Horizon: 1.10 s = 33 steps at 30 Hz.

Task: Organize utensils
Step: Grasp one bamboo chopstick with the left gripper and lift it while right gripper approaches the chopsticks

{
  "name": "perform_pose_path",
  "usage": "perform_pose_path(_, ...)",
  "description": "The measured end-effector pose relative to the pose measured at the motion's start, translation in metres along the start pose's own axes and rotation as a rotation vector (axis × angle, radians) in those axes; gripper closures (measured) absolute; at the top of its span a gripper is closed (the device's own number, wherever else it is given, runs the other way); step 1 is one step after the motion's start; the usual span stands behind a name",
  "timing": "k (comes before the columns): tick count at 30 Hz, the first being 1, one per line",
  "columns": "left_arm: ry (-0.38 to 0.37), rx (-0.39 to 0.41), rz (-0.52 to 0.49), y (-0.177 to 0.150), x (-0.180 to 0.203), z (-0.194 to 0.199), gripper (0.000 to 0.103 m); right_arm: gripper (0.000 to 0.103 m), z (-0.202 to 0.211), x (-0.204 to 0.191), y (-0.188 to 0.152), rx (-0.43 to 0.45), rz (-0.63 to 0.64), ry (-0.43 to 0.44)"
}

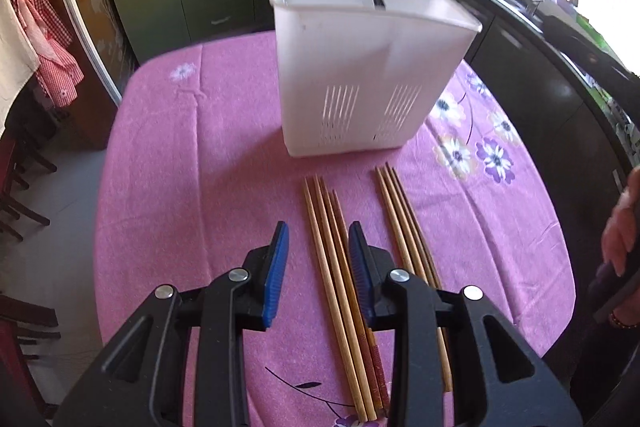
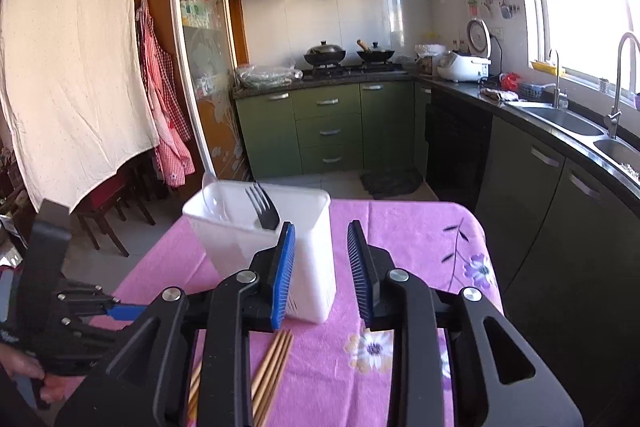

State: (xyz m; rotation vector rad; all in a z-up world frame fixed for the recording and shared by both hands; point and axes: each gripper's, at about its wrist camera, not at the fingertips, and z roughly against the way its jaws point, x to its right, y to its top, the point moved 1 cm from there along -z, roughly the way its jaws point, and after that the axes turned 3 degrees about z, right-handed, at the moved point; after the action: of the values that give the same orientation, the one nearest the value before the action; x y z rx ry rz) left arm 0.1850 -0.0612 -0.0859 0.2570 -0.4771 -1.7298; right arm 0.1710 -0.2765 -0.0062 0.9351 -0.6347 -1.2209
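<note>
A white plastic utensil holder (image 1: 360,75) stands on the pink tablecloth (image 1: 192,147); it also shows in the right wrist view (image 2: 312,267). A black fork (image 2: 264,211) and a clear spoon (image 2: 214,199) stand in it. Two bundles of wooden chopsticks lie in front of it: the left bundle (image 1: 332,267) and the right bundle (image 1: 400,219). My left gripper (image 1: 319,247) is open, low over the left bundle, which lies between its fingers. My right gripper (image 2: 321,259) is open and empty, raised to the right of the holder, above chopstick tips (image 2: 276,363).
The table edge drops to the floor on the left (image 1: 100,227). Dark chairs (image 2: 116,211) stand beyond the far left corner. A green and black kitchen counter with a sink (image 2: 568,123) runs along the right side. The left gripper's body shows in the right wrist view (image 2: 68,311).
</note>
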Motion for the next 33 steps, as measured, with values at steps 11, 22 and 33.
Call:
perform_pose_path(11,0.055,-0.176,0.042,-0.001,-0.001,-0.054,0.090,0.075,-0.004,0.026,-0.065,-0.221,-0.046,0.066)
perform_pose_path(22,0.086,-0.233,0.034,0.003,0.012,-0.079,0.091,0.075,-0.009,0.021,-0.062,-0.246,-0.051,0.085)
perform_pose_path(33,0.087,-0.227,0.035,-0.001,0.015,-0.089,0.096,0.075,-0.014,0.010,-0.061,-0.277,-0.019,0.087)
